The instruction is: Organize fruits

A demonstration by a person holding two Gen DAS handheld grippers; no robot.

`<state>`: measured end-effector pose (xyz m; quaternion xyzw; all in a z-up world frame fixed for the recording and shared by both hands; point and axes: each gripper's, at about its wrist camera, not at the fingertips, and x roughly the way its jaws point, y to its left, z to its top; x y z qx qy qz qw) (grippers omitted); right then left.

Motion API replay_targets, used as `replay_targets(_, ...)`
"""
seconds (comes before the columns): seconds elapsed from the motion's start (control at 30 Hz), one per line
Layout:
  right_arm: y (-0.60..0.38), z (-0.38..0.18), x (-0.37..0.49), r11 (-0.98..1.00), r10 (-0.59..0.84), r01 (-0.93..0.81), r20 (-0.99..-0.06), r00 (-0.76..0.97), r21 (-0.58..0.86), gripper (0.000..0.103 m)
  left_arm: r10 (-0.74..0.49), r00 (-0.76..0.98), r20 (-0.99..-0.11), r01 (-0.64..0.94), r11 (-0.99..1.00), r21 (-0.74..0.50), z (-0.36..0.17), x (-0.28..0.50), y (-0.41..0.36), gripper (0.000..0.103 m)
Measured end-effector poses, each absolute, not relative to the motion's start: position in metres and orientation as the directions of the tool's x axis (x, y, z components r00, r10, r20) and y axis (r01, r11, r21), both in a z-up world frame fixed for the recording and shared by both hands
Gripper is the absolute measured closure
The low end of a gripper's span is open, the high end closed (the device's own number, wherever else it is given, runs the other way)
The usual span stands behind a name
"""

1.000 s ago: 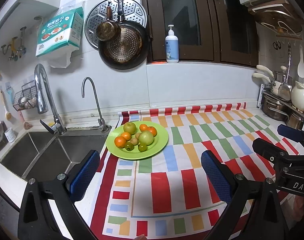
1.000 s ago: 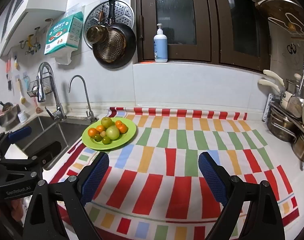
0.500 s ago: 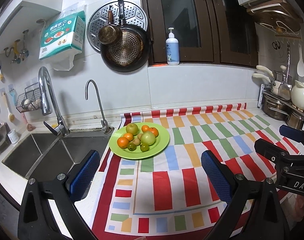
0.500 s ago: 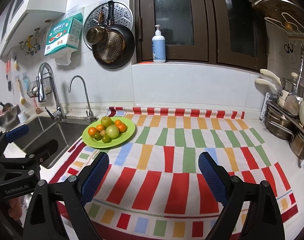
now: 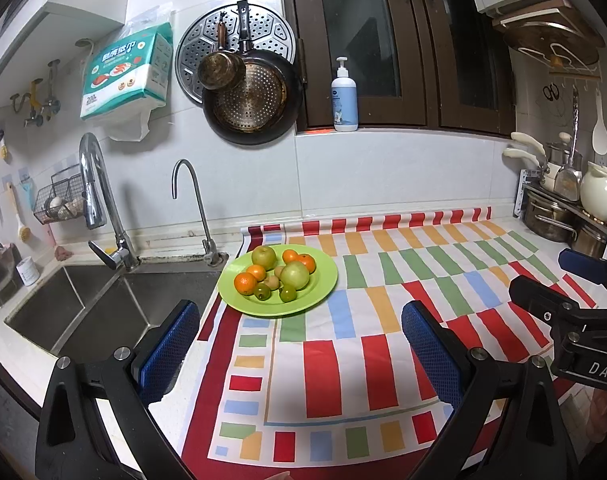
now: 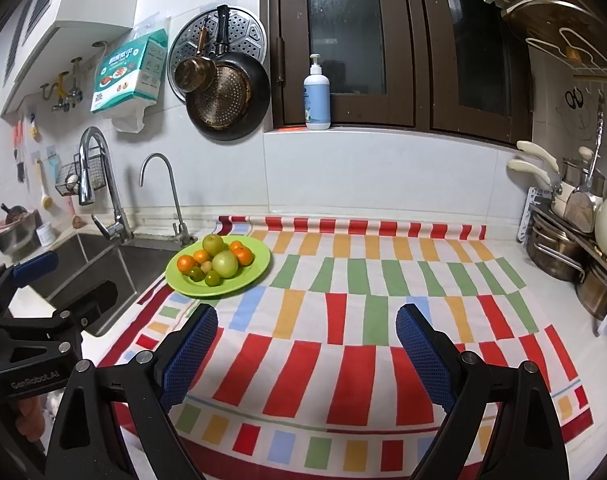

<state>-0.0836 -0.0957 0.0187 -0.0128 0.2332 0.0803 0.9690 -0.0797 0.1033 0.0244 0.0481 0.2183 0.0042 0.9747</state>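
Note:
A green plate point(image 5: 323, 280) holds several fruits: green apples point(image 5: 294, 275), oranges point(image 5: 245, 283) and small green fruits point(image 5: 287, 293). It sits on the striped cloth point(image 5: 343, 360) next to the sink. It also shows in the right wrist view point(image 6: 259, 262). My left gripper point(image 5: 299, 344) is open and empty, held above the cloth short of the plate. My right gripper point(image 6: 307, 344) is open and empty, above the cloth to the right of the plate. Each gripper shows in the other's view, the right one point(image 5: 575, 292) and the left one point(image 6: 63, 292).
A steel sink point(image 5: 103, 304) with two taps point(image 5: 103, 208) lies left of the plate. Pots and a white kettle point(image 5: 599, 196) stand on a rack at the right. Pans point(image 5: 255, 96) hang on the wall. A soap bottle point(image 5: 344, 98) stands on the window ledge.
Both views have shifted slightly: the plate sits a little further right in the left wrist view and a little further off in the right wrist view. Both grippers stay open.

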Motion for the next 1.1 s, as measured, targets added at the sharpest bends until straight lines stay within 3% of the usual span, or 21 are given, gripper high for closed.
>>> replay_targets(1.1,-0.0984,0.0158,-0.0785,0.987,0.153,-0.159,-0.462,0.874,0.026,0.012,0.031,0.898,-0.438,0.013,0.995,0.097,0.0206,-0.0732,0.098,0.0)
